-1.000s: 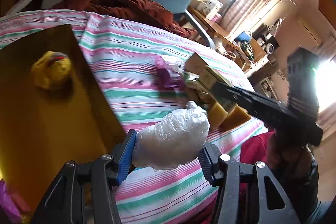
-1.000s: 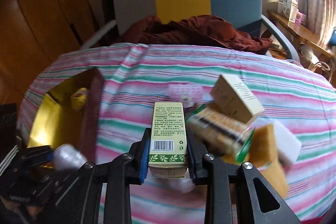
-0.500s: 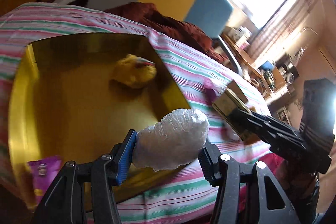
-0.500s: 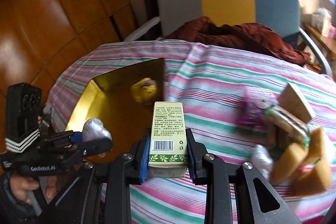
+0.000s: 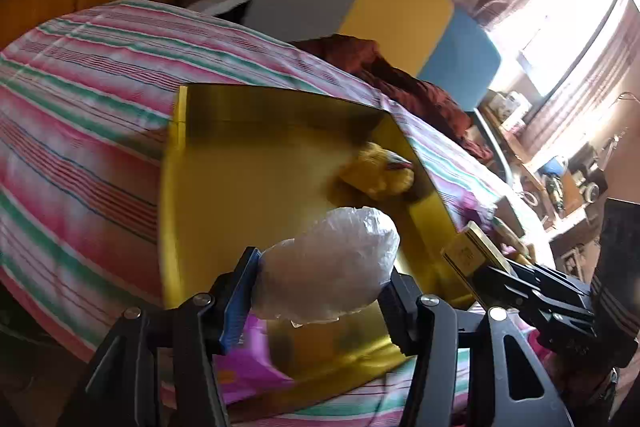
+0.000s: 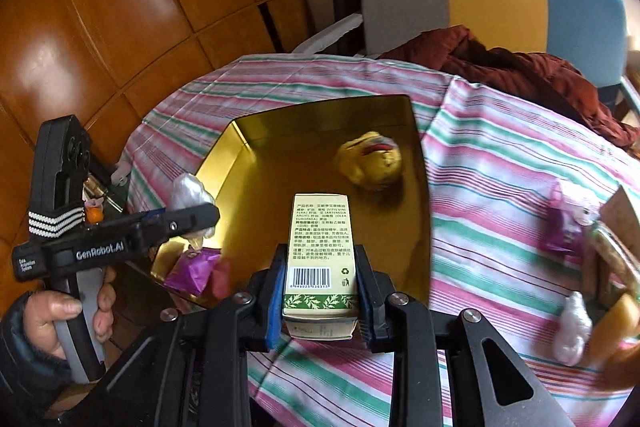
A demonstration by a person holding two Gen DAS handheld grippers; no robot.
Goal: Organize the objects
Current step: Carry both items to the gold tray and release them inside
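Since both loads hang over the shallow gold tray (image 6: 240, 163) mid-frame, we judge them ready to drop — left fingers (image 5: 320, 291) clamp a crinkled clear plastic bundle (image 5: 332, 267), right fingers (image 6: 318, 291) grip a green-and-cream carton (image 6: 320, 251).

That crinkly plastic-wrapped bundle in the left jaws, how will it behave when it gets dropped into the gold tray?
The plastic-wrapped bundle looks soft: it bulges out between the jaws. The wrinkled film suggests it is light and probably slippery. Being rounded, it may roll a little on the gold tray, likely stopping at a wall.
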